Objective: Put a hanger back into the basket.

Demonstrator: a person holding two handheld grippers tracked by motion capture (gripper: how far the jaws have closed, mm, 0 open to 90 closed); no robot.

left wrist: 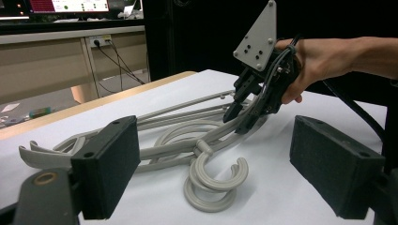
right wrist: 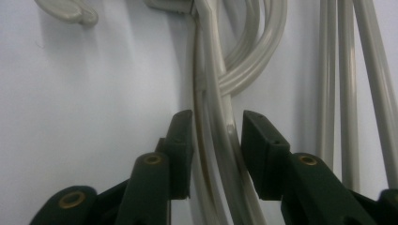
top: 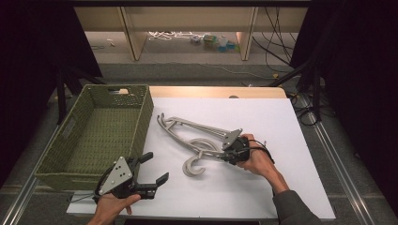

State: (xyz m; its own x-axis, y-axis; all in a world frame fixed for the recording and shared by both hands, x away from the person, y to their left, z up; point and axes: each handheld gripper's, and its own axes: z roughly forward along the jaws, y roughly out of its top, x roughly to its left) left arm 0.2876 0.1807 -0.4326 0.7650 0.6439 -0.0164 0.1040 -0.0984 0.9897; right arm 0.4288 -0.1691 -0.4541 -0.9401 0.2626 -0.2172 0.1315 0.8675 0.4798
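The right gripper tilts down with fingers narrowly apart; the left gripper gapes wide.

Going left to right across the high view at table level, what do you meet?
Green woven basket → left gripper, jaws open → grey hangers lying stacked on the white tabletop → right gripper, its jaws around a hanger arm.

We see a lab recording bay, black curtains around our white table, loose cables on the floor, lit monitors behind, wooden benches beyond
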